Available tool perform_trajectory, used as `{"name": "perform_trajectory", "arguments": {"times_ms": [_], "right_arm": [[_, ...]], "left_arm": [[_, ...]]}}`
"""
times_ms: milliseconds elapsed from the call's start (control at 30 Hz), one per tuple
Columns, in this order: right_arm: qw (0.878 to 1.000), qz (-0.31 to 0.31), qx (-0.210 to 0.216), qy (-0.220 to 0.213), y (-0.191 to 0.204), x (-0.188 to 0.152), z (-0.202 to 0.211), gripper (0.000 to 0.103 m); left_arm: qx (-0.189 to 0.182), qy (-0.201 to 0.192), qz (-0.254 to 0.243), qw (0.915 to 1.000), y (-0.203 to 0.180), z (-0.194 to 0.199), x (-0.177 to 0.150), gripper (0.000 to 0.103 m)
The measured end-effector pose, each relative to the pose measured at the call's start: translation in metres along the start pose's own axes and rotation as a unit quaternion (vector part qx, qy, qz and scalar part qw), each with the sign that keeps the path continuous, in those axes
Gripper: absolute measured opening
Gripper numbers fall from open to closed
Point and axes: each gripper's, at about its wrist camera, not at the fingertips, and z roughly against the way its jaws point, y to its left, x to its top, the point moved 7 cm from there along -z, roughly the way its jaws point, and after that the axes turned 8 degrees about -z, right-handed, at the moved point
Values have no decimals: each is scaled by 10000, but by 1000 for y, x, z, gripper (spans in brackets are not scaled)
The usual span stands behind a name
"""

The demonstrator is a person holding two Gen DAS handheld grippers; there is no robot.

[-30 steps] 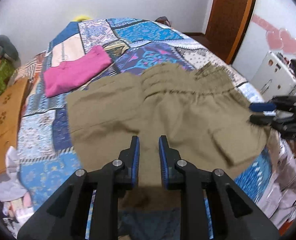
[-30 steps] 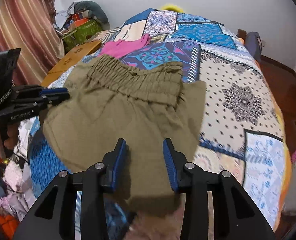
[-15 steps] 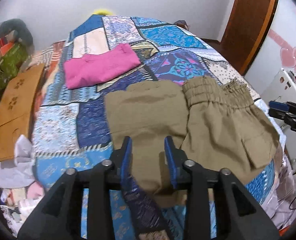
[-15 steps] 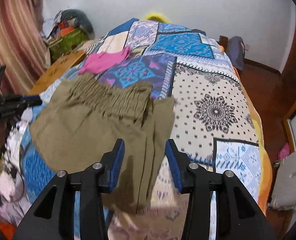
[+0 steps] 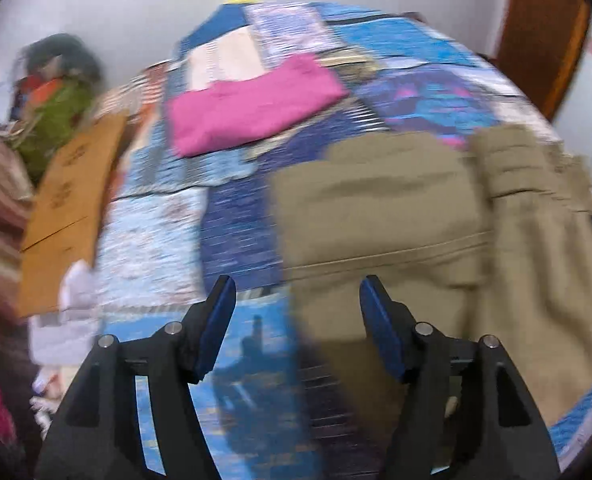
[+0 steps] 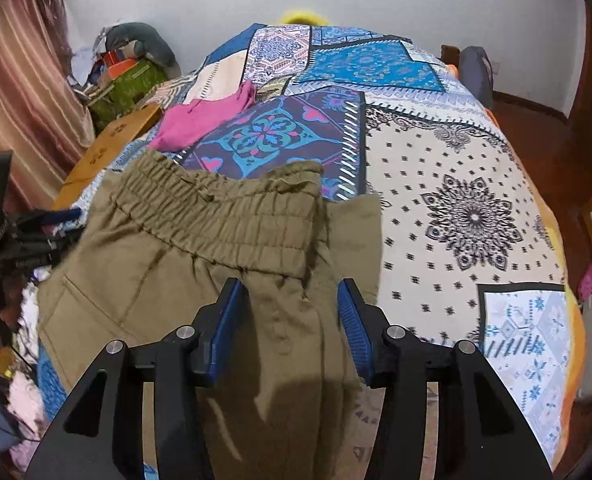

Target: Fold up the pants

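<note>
Olive-green pants [image 6: 200,264] lie folded on the patchwork bedspread [image 6: 455,184], elastic waistband toward the far side. In the blurred left wrist view the pants [image 5: 395,216] lie at right. My left gripper [image 5: 296,312] is open and empty above the pants' left edge and the blue quilt. My right gripper [image 6: 288,312] is open and empty just above the pants below the waistband. The left gripper also shows at the left edge of the right wrist view [image 6: 44,220].
A folded pink garment [image 6: 204,118] lies on the bed beyond the pants, also in the left wrist view [image 5: 256,104]. A wooden board [image 5: 68,208] and piled clutter [image 6: 128,72] stand left of the bed. A wooden door [image 5: 543,32] is at right.
Both grippers have opened wide and let go of the pants. The left view has swung left and is blurred by motion. The pants now lie folded on the bed.
</note>
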Motion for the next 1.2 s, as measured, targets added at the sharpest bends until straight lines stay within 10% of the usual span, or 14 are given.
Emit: {"name": "perform_trajectory", "arguments": {"times_ms": [400, 600, 700, 867, 1200], "right_arm": [[9999, -37, -105, -27, -5, -10, 5, 47], [10000, -61, -54, -42, -6, -16, 6, 49], [9999, -31, -114, -87, -8, -17, 7, 54], [9998, -109, -105, -112, -12, -18, 8, 56], [9990, -392, -166, -122, -23, -13, 26, 63]], "left_arm": [[-1393, -89, 227, 9899, -24, 31, -32, 67], [-1112, 205, 401, 9928, -12, 20, -56, 74], [-352, 378, 325, 9981, 14, 22, -70, 68], [-586, 503, 618, 9951, 33, 27, -85, 66], [-1248, -199, 736, 9893, -5, 39, -15, 70]]}}
